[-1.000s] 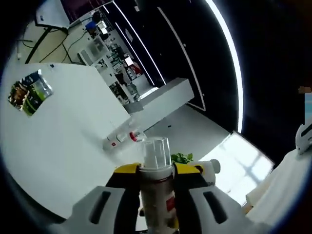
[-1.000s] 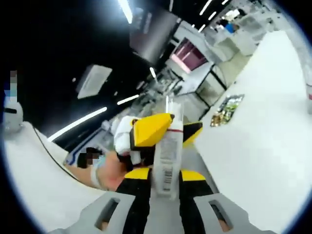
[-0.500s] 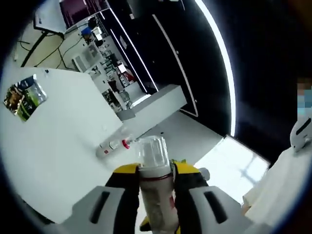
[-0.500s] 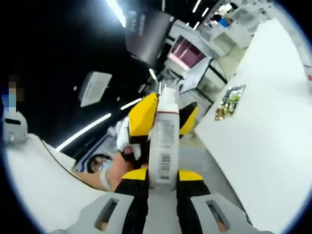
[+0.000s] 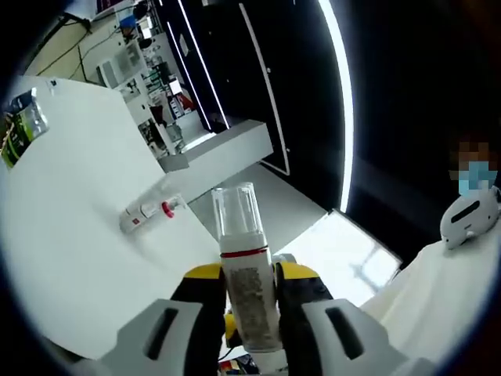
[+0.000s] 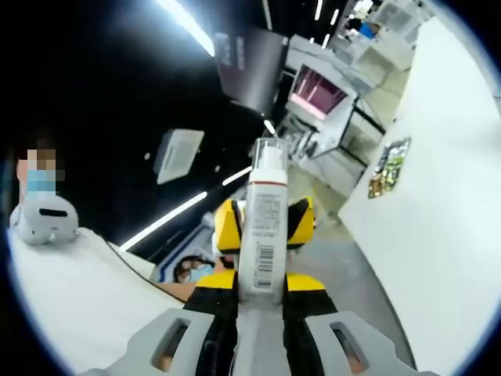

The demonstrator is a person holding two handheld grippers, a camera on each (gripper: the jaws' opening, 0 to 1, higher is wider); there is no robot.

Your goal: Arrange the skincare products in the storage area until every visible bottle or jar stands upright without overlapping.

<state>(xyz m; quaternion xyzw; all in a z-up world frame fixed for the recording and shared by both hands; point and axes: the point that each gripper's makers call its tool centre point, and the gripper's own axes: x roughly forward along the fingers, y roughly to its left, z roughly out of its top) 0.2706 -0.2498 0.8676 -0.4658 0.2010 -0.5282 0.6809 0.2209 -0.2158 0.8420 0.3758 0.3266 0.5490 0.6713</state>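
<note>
In the left gripper view my left gripper (image 5: pixel 249 274) is shut on a white pump bottle (image 5: pixel 250 301) with a red band and a clear cap (image 5: pixel 237 213), held in the air above the white table (image 5: pixel 70 258). My right gripper (image 6: pixel 264 282) grips what looks like the same bottle (image 6: pixel 261 235), its barcode side facing the camera. Farther up that bottle, two yellow fingertips (image 6: pixel 227 225) of the other gripper flank it. A small bottle with a red cap (image 5: pixel 146 216) lies on its side on the table.
A green printed packet (image 5: pixel 17 129) (image 6: pixel 389 167) lies flat on the table. A person in white (image 5: pixel 462 266) stands at the right of the left gripper view. Shelves and desks fill the dark room behind. The table's edge (image 6: pixel 368 243) runs close by.
Both views have tilted and shifted. The other gripper's yellow jaws went from the bottle's left side to flanking it. The bottle shows longer above the left jaws.
</note>
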